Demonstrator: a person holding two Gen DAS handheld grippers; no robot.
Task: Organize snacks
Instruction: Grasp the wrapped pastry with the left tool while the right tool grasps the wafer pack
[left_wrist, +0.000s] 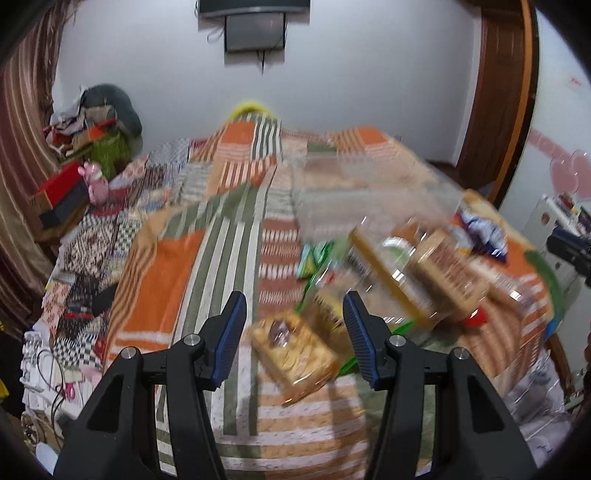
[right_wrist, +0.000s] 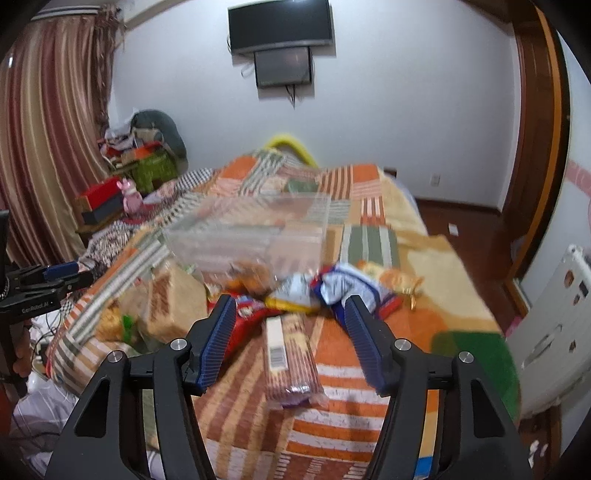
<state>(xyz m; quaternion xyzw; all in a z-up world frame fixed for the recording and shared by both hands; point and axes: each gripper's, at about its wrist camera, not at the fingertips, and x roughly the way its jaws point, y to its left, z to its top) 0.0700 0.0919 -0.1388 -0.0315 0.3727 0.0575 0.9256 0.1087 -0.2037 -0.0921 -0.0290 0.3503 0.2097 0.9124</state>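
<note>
- Orange-striped blanket (right_wrist: 369, 376) covers the bed, snacks scattered across it.
- Clear plastic bin (right_wrist: 251, 229) sits behind the pile.
- Left gripper (left_wrist: 295, 317) hangs parted, empty, above a cookie pack (left_wrist: 295, 354).
- Right gripper (right_wrist: 290, 314) gapes, empty, over a wafer pack (right_wrist: 291, 362).

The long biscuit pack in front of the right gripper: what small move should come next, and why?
Probably lower the right gripper further over the long biscuit pack before closing. Its jaws are apart and nothing is between them; the pack lies flat on the bedspread just below.

Wall-mounted TV (right_wrist: 279, 26); striped curtain (right_wrist: 51, 122) left; pink toy (right_wrist: 131, 197) beside red box (right_wrist: 100, 194).
</note>
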